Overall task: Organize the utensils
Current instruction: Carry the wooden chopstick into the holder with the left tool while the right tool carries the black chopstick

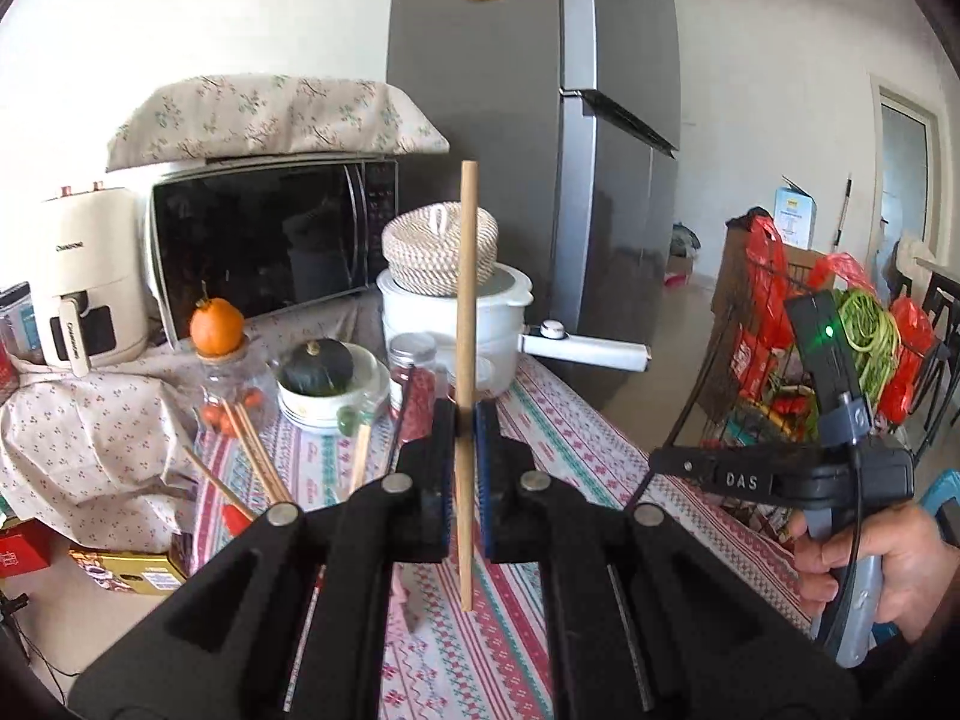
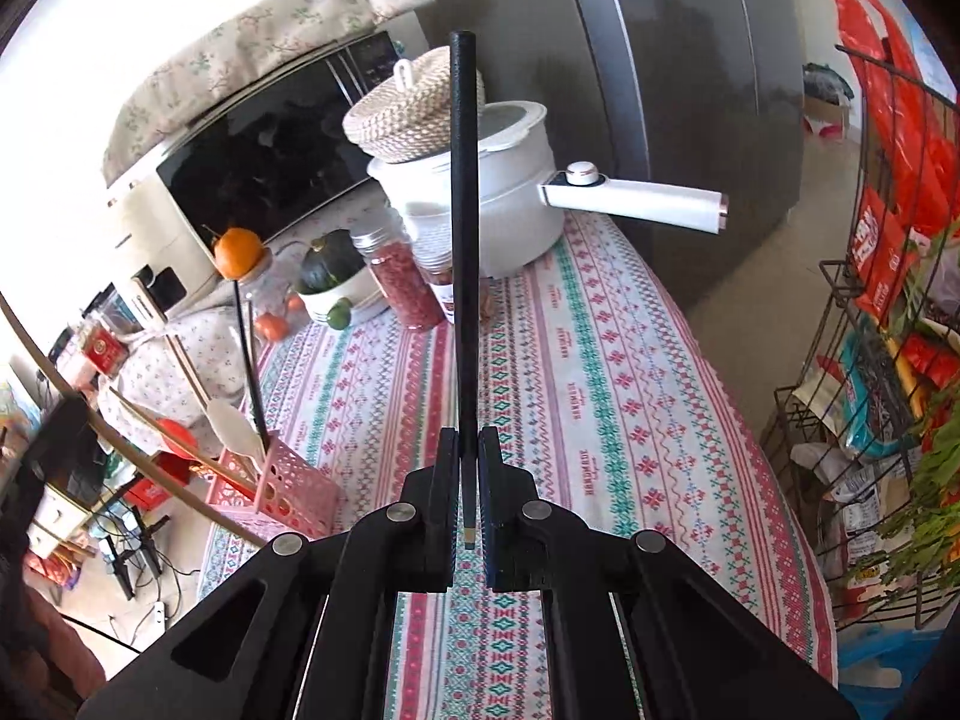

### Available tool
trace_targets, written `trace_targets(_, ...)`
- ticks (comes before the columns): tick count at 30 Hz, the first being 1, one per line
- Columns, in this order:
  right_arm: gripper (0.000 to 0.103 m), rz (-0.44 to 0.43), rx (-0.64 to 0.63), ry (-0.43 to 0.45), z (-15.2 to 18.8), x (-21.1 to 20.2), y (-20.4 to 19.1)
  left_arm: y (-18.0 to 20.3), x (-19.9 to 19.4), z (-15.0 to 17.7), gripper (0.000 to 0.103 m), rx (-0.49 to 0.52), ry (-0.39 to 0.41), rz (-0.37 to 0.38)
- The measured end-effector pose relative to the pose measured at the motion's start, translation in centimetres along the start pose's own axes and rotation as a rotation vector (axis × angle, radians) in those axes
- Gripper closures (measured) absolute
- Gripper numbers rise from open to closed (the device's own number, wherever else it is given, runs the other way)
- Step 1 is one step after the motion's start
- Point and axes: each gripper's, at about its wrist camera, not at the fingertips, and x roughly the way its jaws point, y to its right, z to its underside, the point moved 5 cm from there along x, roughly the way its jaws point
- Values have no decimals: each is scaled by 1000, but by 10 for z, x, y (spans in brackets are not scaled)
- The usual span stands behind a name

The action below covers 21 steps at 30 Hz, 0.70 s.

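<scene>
Basket (image 2: 288,483) holds spoon (image 2: 231,429) and chopsticks (image 2: 180,444).

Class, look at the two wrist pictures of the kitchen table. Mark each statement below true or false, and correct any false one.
1. The left claw is shut on a wooden stick. True.
2. The right claw is open and holds nothing. False: it is shut on a black stick.
3. An orange sits on top of a glass jar. True.
4. The woven basket rests on the microwave. False: it rests on the white pot.
5. The pink basket is empty. False: a pale spoon and other sticks stand in it.
</scene>
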Motion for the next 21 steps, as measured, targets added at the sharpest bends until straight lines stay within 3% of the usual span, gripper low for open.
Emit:
trace_targets(12, 97, -7, -21, -21, 3, 11, -19, -43, 10, 7, 95, -23, 48, -145)
trace_targets(16, 97, -4, -20, -21, 5, 10, -16, -50, 22, 19, 95, -36, 15, -163)
trace_targets(21, 97, -3, -18, -21, 5, 10, -14, -65, 40, 40, 95, -108, -82, -158)
